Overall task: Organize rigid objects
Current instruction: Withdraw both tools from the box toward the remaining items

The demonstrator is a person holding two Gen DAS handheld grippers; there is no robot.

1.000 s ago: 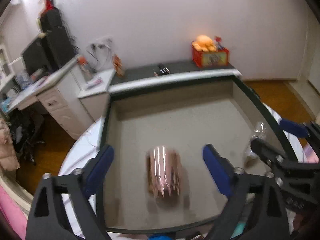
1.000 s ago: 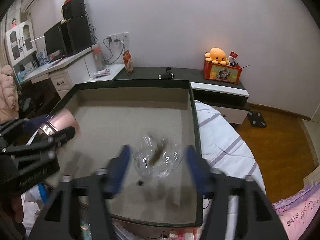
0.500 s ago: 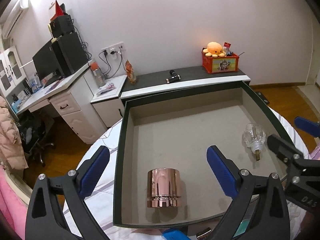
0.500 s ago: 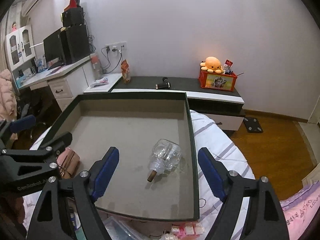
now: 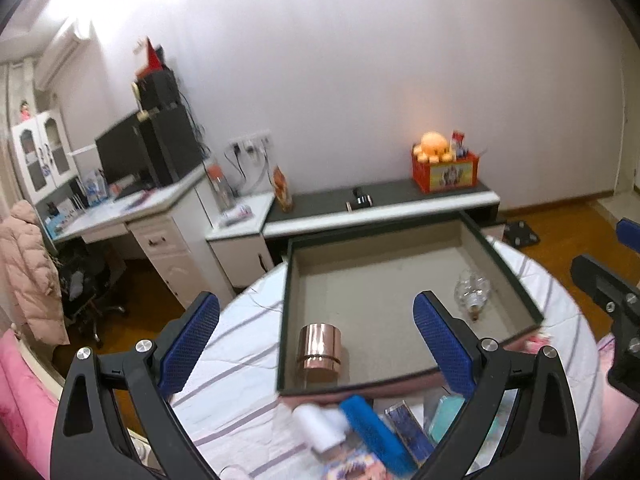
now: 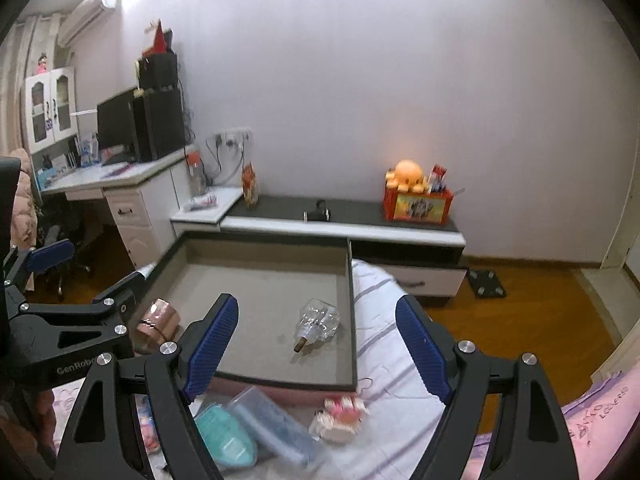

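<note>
Cup [image 5: 319, 347] & bottle [image 5: 472, 290] in tray [image 5: 516, 276]

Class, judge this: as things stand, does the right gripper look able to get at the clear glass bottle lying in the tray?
Probably yes. The right gripper is open and empty, the clear glass bottle lies uncovered ahead between its fingers, and only the low tray wall borders it.

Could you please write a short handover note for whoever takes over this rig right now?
Left gripper: open, empty, raised above the near edge of the tray.
Right gripper: open, empty, also raised above the near edge.
Done: copper cylinder stands upright in the tray's near left corner; clear glass bottle lies on its side near the right wall.
Left: several small items lie loose on the bedspread before the tray, among them a blue tube and a teal case.
</note>
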